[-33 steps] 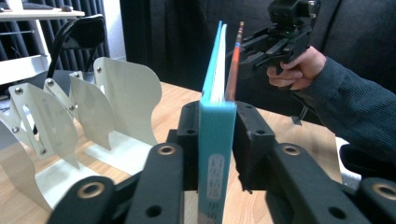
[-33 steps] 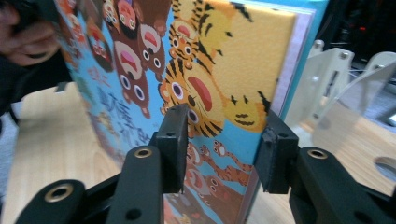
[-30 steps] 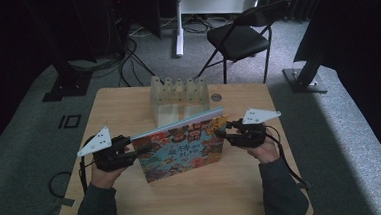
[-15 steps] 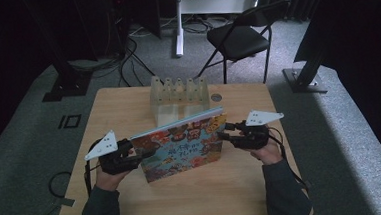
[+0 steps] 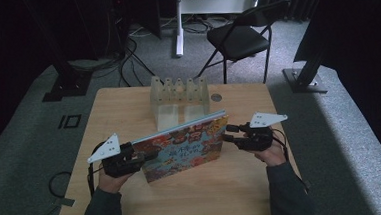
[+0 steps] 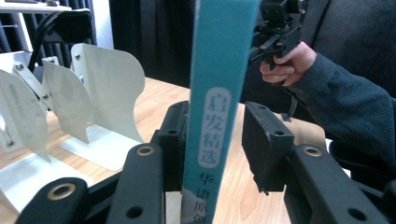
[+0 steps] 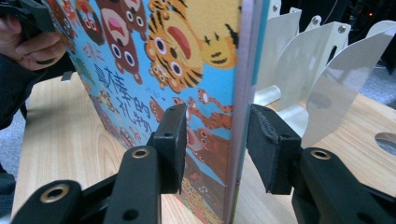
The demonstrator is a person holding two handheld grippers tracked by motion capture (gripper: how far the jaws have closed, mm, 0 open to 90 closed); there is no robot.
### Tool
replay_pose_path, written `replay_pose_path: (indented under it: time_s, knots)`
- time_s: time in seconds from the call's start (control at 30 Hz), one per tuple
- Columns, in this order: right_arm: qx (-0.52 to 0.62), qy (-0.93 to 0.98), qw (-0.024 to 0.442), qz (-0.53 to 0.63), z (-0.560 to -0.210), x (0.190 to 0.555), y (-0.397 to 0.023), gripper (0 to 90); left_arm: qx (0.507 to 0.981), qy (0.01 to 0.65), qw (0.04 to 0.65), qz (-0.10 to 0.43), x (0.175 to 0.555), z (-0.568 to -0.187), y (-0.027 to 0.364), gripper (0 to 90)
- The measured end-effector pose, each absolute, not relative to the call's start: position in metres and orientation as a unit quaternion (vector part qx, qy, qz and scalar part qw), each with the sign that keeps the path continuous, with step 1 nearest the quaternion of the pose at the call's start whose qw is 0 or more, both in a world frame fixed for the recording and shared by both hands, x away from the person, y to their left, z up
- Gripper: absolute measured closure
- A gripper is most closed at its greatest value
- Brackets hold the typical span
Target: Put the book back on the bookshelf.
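1. Jaws of the left tool [image 5: 133, 158], at the lower left of the high view, have just been closing on the book [image 5: 181, 148]; a sliver of gap remains beside the teal spine [image 6: 219, 93] – not yet clenched.
2. Book otherwise stands as it did a second ago, on edge mid-frame on the bench [image 5: 128, 104], so the lift is probably still to come.
3. Right tool [image 5: 233, 135] straddles the opposite edge, released – pads apart from the cover [image 7: 187, 60].
4. White divider rack [image 5: 180, 95], above the book in the frame, has empty slots.
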State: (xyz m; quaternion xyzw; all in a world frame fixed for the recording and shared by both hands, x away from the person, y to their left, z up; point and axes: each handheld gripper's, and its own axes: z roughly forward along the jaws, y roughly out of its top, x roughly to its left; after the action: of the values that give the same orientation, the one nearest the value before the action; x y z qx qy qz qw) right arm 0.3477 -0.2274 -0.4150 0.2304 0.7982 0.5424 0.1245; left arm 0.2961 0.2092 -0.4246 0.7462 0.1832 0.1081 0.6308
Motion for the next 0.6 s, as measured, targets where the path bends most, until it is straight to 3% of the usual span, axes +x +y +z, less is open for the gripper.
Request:
replay_pose_path:
  time_s: [0.6]
  knots:
    - [0.250,0.795,0.121,0.540,-0.427,0.346,-0.239,57.7,0.745,0.176,0.629,0.135,0.298,-0.434,0.195,66.3]
